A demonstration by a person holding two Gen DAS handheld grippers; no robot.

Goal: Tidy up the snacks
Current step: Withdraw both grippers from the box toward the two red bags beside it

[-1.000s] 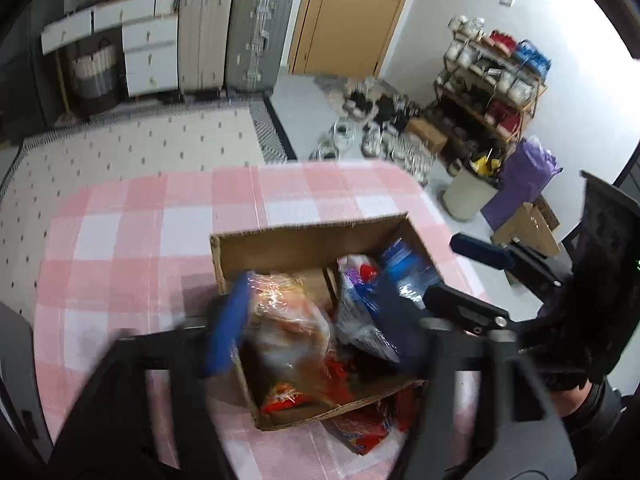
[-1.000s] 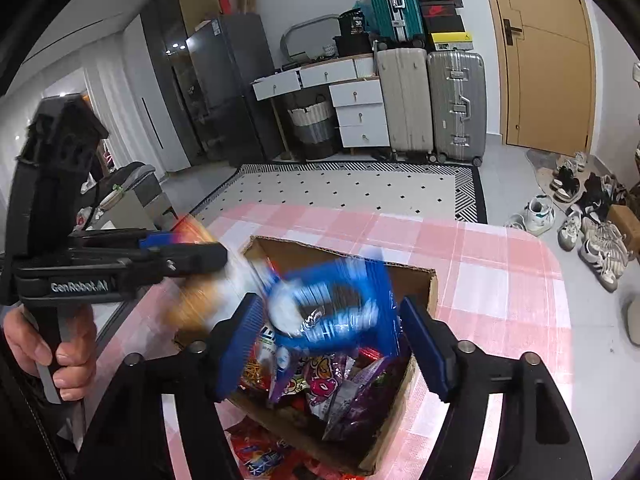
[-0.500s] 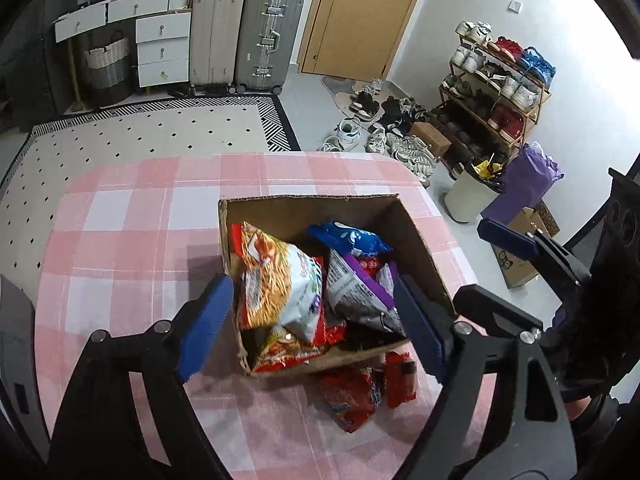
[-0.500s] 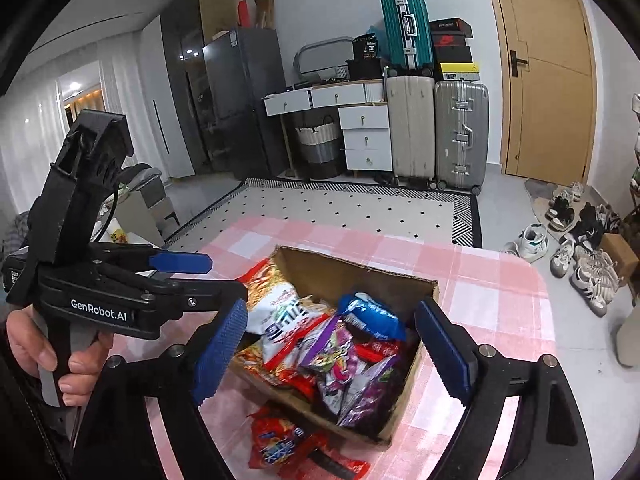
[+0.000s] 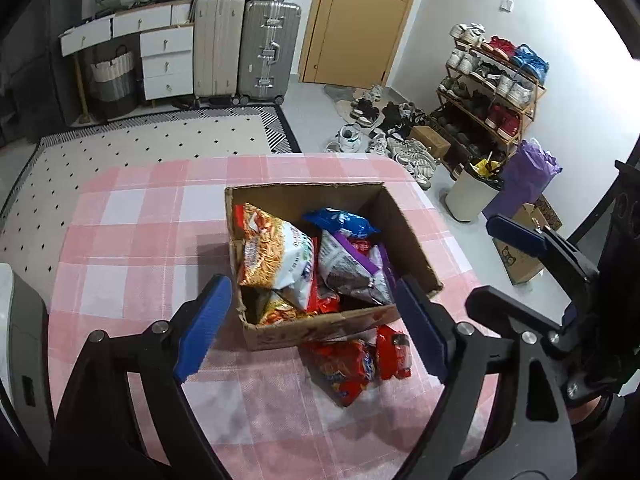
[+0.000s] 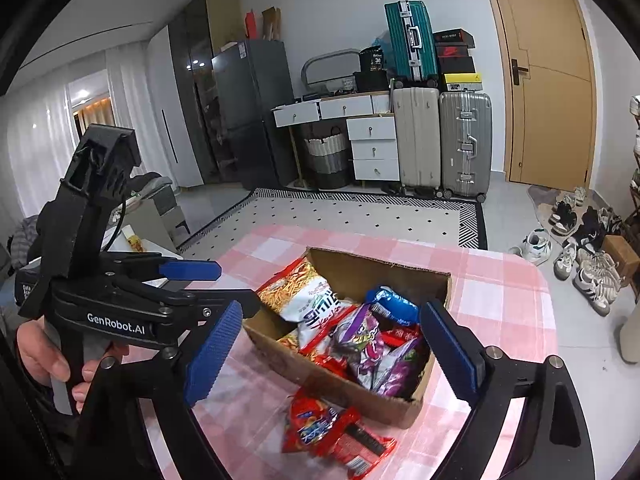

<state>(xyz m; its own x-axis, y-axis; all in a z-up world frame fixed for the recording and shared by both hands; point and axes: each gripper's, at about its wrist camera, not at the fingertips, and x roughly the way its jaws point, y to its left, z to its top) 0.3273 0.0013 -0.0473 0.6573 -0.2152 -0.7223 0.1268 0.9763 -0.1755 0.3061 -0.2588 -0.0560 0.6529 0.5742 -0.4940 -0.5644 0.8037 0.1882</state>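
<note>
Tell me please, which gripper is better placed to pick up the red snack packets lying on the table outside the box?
Probably the right gripper: it is open and empty, and the red snack packets lie just below it. The left gripper is open too, but frames the cardboard box.

Cardboard box (image 5: 332, 324) crammed; pink tablecloth (image 5: 132, 240) left open.

Left gripper (image 5: 312, 328) jaws gape empty above the snack-filled box (image 5: 404, 232); red packets (image 5: 356, 364) lie beside.

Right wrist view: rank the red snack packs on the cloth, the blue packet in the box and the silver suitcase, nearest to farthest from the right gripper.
1. Red snack packs, on the cloth before the box.
2. Blue packet, inside the box.
3. Silver suitcase, by the far wall.
</note>
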